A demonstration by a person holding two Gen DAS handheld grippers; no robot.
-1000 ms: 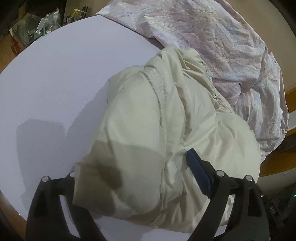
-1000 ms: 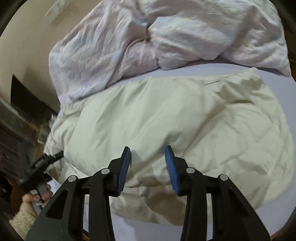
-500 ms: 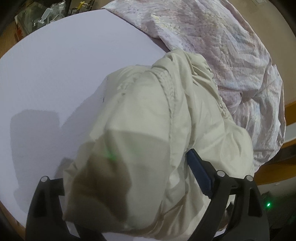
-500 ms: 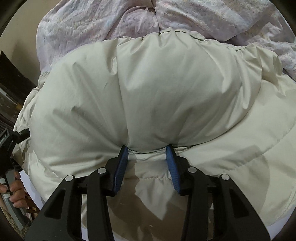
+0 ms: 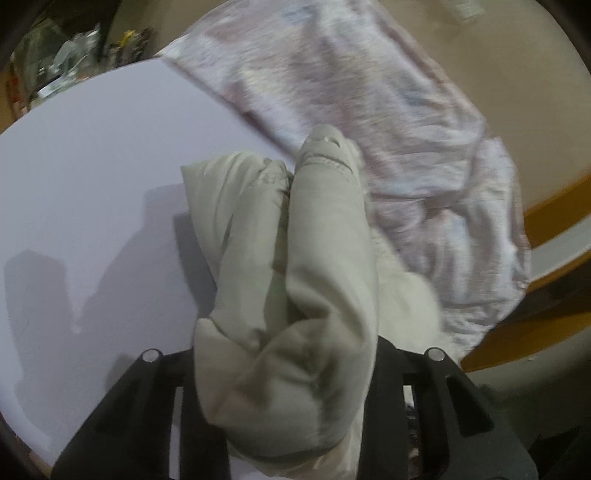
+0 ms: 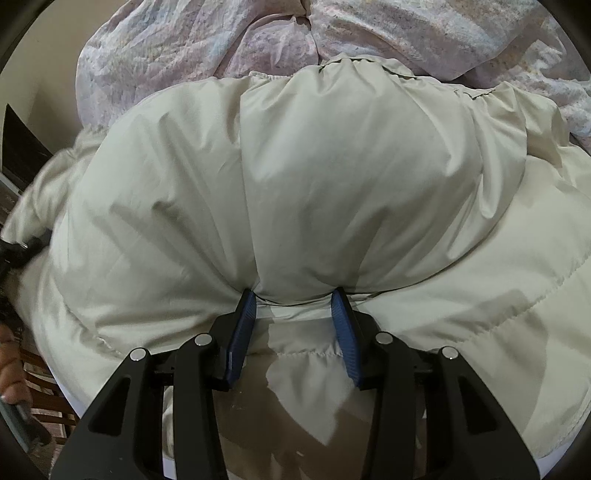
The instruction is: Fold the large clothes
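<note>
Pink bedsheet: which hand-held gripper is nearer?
Hard to call. Left hand-held gripper holds the jacket up beside the sheet; right hand-held gripper sits across the jacket from it.

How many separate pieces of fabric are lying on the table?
2. The puffy cream quilted jacket lies nearest, bunched between the left gripper fingers. The crumpled pale pink patterned cloth lies behind it at the far edge. Others may be hidden underneath.

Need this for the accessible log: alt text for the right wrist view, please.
A puffy cream jacket fills the frame, its folded-over edge pressed against the tips of the right gripper, whose blue-padded jaws stand apart. A crumpled pale pink quilt lies behind the jacket, and the left gripper is just visible at the far left edge.
</note>
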